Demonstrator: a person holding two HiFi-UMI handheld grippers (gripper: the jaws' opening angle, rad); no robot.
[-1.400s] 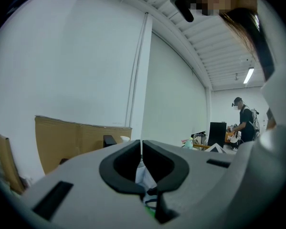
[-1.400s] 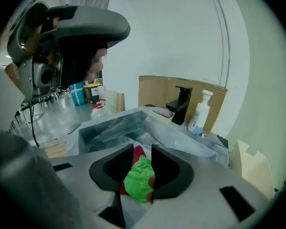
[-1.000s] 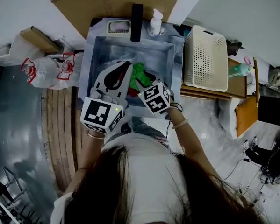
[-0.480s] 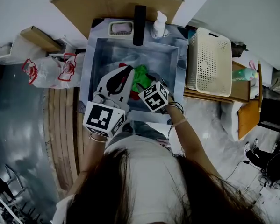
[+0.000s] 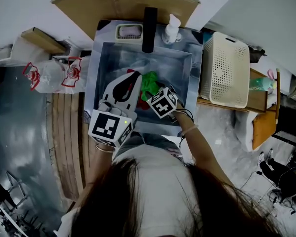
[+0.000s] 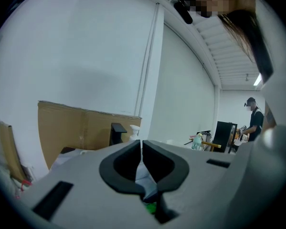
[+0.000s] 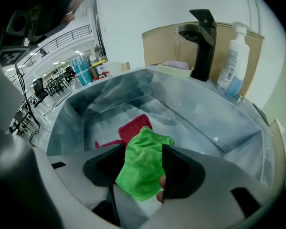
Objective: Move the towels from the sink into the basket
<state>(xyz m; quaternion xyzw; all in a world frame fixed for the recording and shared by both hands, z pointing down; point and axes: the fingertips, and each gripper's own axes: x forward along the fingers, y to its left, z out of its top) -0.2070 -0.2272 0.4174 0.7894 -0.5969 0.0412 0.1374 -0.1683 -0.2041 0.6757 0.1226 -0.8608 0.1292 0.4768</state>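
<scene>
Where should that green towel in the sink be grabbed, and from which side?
Probably by its raised, crumpled middle fold, coming down from above. The green towel lies bunched on the floor of the sink, next to a red towel, and the sink's walls block a sideways approach.

towels (image 5: 148,81) in sink (image 5: 119,62), basket (image 5: 228,70) right of sink

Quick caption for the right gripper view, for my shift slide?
Right gripper, jaws just opening, green towel between them, red towel behind, in the sink.
</scene>
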